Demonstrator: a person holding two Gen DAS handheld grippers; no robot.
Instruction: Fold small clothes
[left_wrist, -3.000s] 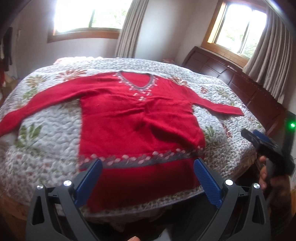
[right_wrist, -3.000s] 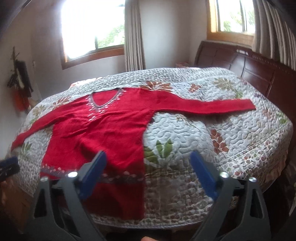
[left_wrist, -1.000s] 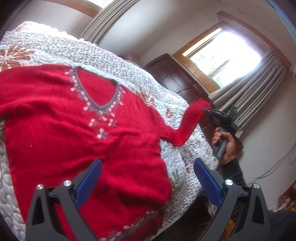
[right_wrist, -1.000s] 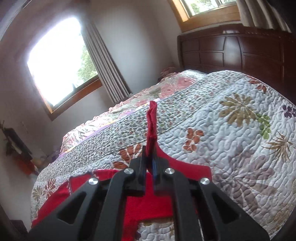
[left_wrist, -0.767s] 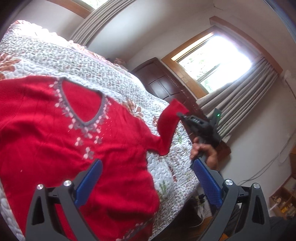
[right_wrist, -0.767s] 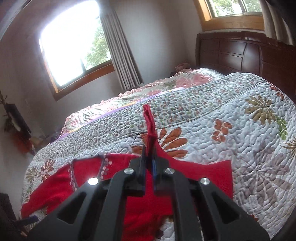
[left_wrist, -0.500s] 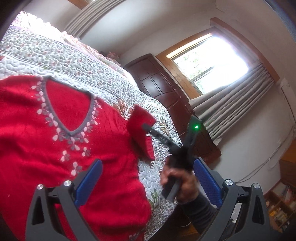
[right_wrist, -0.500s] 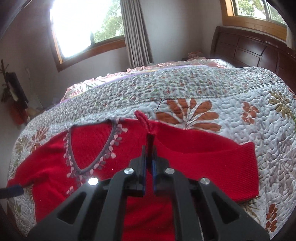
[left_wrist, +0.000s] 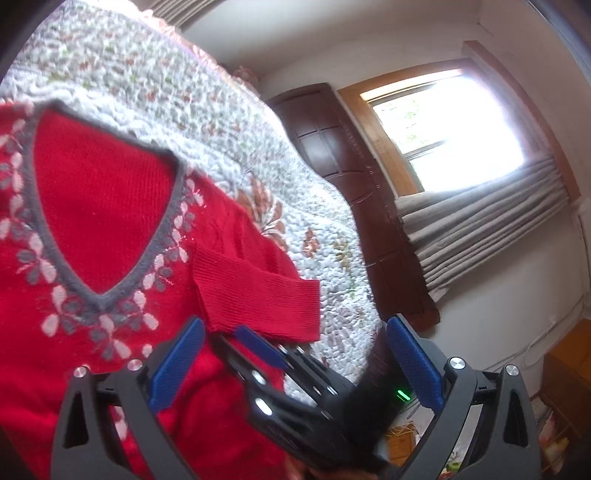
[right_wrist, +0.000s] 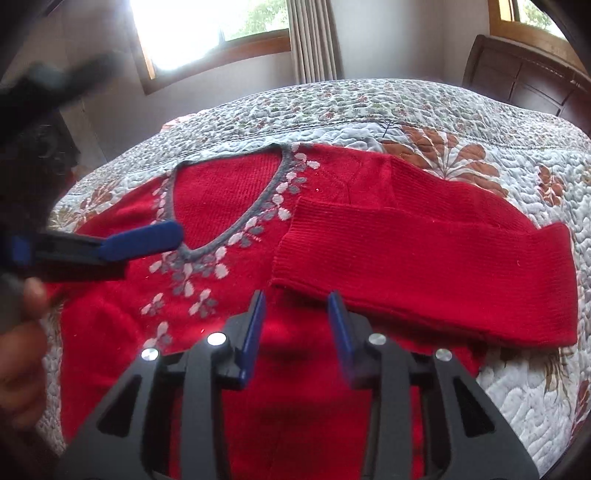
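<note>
Partly hidden behind the right hand-held gripper (left_wrist: 258, 345): sweater (left_wrist: 92, 229) hem.

The sweater (right_wrist: 229, 302) lies flat on the bed (right_wrist: 369, 107), its sleeve (right_wrist: 424, 273) folded across the chest, right of the neckline (right_wrist: 225, 199).

The right tool (right_wrist: 297, 325), its blue pads parted with nothing between them, is hovering just short of the cuff of the red knitted sweater's (right_wrist: 229, 192) folded-over sleeve (right_wrist: 424, 273). The left tool (right_wrist: 144, 238) is reaching in over the grey-trimmed V-neck (right_wrist: 225, 206), crowding that side. Bare floral quilted bedspread (right_wrist: 535, 384) is lying open to the right of the sleeve fold. The dark wooden headboard (right_wrist: 517, 77) is bounding the bed's far edge.
</note>
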